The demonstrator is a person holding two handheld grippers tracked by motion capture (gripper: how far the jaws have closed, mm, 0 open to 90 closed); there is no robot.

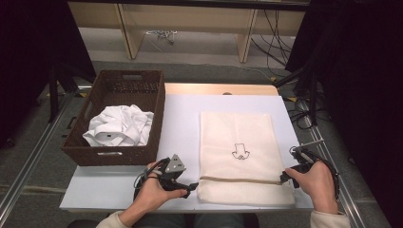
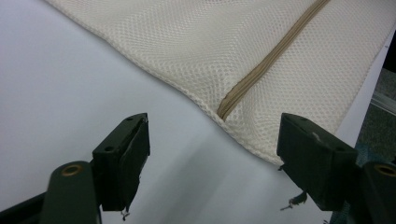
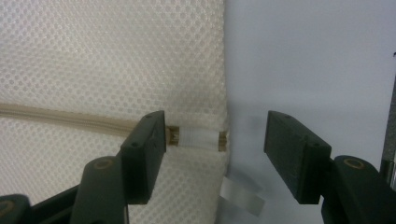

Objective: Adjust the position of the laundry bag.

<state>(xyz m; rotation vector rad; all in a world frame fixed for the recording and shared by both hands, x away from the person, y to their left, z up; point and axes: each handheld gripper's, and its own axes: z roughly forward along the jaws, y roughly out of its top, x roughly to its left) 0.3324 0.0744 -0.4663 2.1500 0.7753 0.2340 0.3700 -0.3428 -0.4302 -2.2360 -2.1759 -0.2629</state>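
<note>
Mesh laundry bag (image 1: 237, 152) lies flat near the table's (image 1: 180, 118) front edge, its zipper (image 1: 240, 180) running across. Left gripper (image 1: 183, 186) gapes empty beside the bag's left edge; right gripper (image 1: 286, 176) stands spread around the zipper's right end, unclenched.

Readable text: none.
Mesh bag (image 1: 237, 142) marking: small black outline drawing, no letters or numbers, beyond both tools.

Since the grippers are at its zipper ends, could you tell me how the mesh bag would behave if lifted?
The mesh bag lies flat and thin, so it would likely droop and fold. It looks empty, so probably light. Its open weave should grip rather than slip.
</note>
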